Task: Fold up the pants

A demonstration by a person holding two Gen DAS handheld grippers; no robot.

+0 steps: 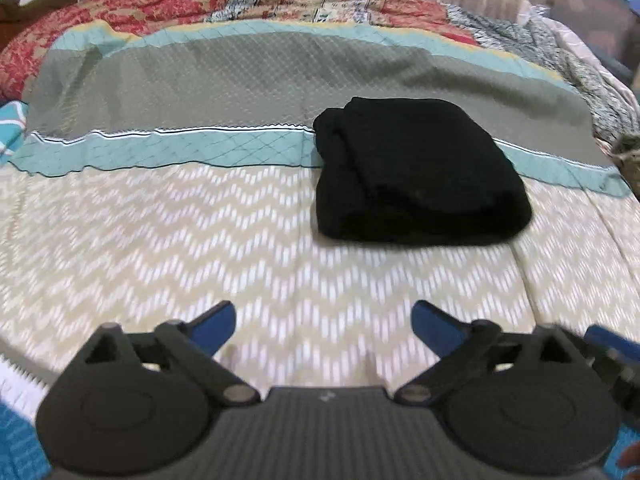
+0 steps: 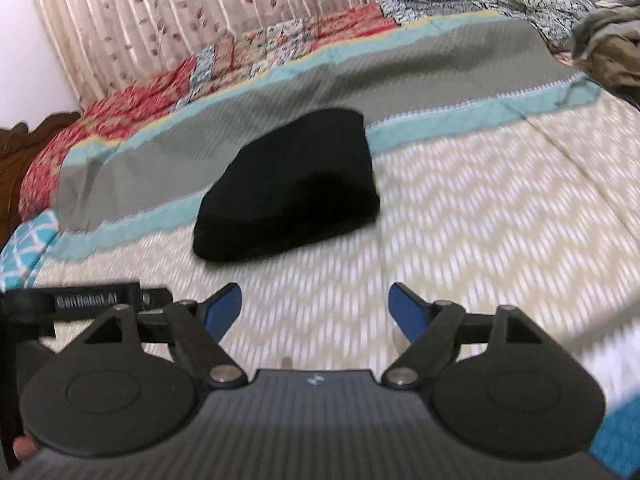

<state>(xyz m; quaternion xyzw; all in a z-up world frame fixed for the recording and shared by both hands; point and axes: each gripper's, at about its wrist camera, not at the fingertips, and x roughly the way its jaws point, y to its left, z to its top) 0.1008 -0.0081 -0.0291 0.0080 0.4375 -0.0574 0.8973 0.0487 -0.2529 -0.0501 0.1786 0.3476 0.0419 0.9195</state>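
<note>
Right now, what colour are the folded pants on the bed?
Plain black pants, no visible pattern; the left wrist view shows them best, with the fold layers visible.

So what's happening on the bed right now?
A person holds a two-finger gripper in each hand. The black pants lie folded into a compact bundle on the bedspread. The left gripper and right gripper are both open, empty and short of the pants, touching nothing.

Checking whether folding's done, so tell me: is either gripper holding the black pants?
No, the pants lie folded on the bed, apart from the open left gripper and right gripper.
</note>
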